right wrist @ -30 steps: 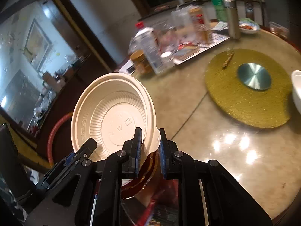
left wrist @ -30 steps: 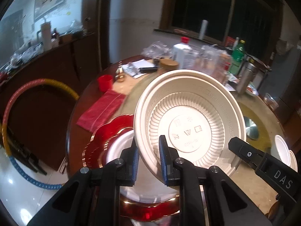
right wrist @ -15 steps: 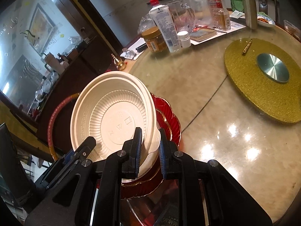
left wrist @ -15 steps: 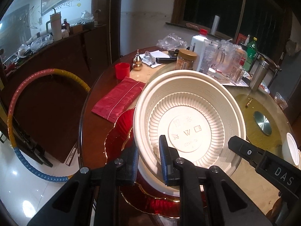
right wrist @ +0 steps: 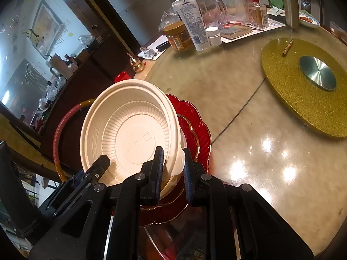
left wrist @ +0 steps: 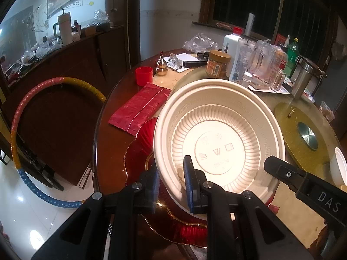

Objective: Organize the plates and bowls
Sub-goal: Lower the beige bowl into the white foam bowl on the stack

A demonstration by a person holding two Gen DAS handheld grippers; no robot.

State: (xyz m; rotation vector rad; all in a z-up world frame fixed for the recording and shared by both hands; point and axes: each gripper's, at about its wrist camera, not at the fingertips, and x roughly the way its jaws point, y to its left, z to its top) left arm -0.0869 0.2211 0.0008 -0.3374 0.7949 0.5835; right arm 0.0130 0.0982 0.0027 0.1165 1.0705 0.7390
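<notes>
Both claws (left wrist: 171, 182) (right wrist: 172, 169) grip cream bowl (left wrist: 219, 143), red plates (right wrist: 195, 130) half-hidden

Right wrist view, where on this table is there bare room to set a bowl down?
Bare tabletop lies between the red plates and the gold turntable. The far edge is crowded with a jar, bottles and a clear pitcher.

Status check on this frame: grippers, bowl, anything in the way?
Left gripper and right gripper both shut on cream bowl rim. Bowl tilted over red plates. Nothing in the way.
</notes>
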